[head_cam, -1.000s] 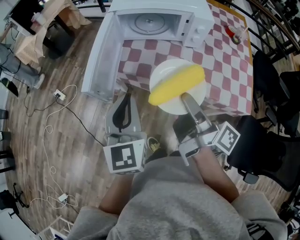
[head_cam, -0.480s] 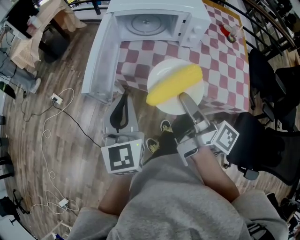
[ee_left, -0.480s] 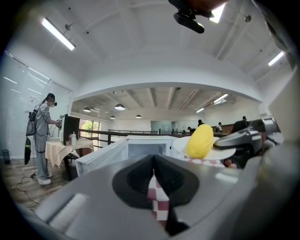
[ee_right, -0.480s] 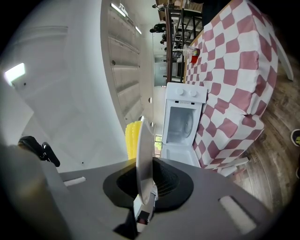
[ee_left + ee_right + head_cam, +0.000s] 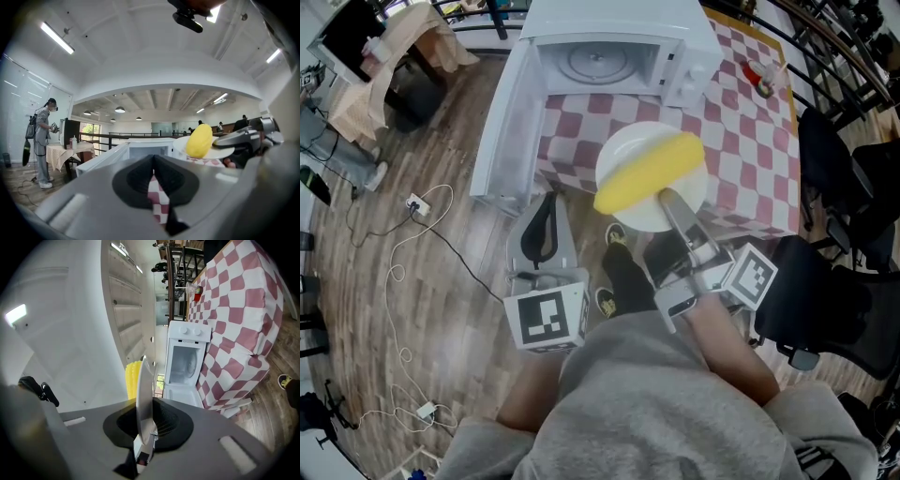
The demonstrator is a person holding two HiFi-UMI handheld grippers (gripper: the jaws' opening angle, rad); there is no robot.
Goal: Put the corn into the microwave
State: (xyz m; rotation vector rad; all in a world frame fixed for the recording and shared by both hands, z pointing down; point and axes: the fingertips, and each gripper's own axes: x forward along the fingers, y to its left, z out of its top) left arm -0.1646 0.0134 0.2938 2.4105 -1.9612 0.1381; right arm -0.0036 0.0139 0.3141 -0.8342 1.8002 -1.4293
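one corn (image 5: pixel 649 172), one plate (image 5: pixel 627 148), one microwave (image 5: pixel 695 54)

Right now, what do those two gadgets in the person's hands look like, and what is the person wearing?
The left hand-held gripper and the right hand-held gripper are grey wedge-shaped bodies, each with a black-lined hollow behind two narrow jaws. Each carries a white cube printed with black square markers. The person wears a grey sweatshirt.
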